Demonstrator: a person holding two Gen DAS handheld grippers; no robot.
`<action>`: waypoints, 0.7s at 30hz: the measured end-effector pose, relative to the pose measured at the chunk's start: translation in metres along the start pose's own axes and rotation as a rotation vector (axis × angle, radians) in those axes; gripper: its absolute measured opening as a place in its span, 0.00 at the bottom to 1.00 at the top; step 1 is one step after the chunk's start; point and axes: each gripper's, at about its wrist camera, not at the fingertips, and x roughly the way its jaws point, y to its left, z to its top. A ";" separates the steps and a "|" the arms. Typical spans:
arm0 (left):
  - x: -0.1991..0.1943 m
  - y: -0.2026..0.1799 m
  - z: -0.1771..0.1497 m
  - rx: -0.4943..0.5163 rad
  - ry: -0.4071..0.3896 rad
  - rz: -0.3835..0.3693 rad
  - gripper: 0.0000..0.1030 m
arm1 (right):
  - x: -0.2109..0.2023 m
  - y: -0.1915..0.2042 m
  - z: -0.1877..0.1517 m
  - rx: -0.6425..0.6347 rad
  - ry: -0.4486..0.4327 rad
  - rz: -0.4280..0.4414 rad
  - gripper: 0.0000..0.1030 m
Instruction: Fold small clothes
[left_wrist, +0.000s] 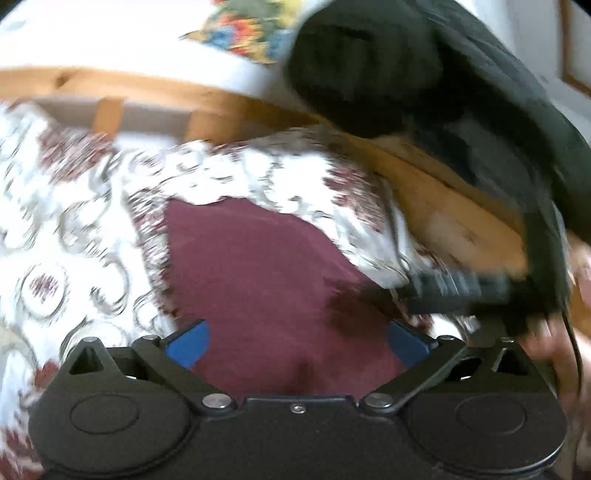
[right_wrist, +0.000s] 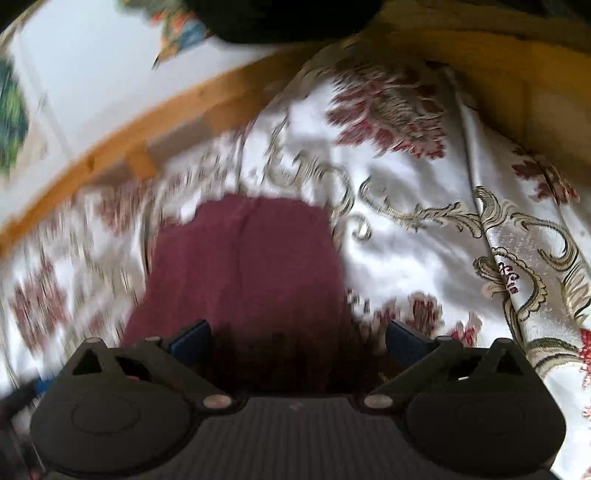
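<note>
A small maroon garment (left_wrist: 258, 273) lies flat on a white bedspread with a red and gold floral pattern (left_wrist: 66, 229). My left gripper (left_wrist: 297, 341) is open, its blue fingers (left_wrist: 190, 343) spread wide just above the garment's near part. In the right wrist view the same maroon garment (right_wrist: 247, 273) lies folded lengthwise on the bedspread (right_wrist: 424, 243). My right gripper (right_wrist: 297, 341) is open, its jaws wide apart over the garment's near end. The right gripper also shows in the left wrist view (left_wrist: 454, 291) at the garment's right edge. Both views are blurred by motion.
A wooden bed frame (left_wrist: 229, 99) runs behind the bedspread, with a white wall and a colourful picture (left_wrist: 240, 33) beyond. A person's dark sleeve (left_wrist: 424, 74) fills the upper right of the left wrist view. The wooden frame (right_wrist: 110, 147) also curves across the right wrist view.
</note>
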 end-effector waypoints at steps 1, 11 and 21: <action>0.002 0.006 0.001 -0.040 0.008 0.012 0.99 | 0.001 0.005 -0.003 -0.042 0.023 -0.023 1.00; 0.040 0.054 -0.009 -0.292 0.233 0.124 0.99 | 0.000 -0.005 -0.006 0.005 0.051 -0.042 1.00; 0.046 0.063 -0.016 -0.377 0.260 0.124 1.00 | 0.022 -0.046 0.008 0.293 -0.172 0.084 0.61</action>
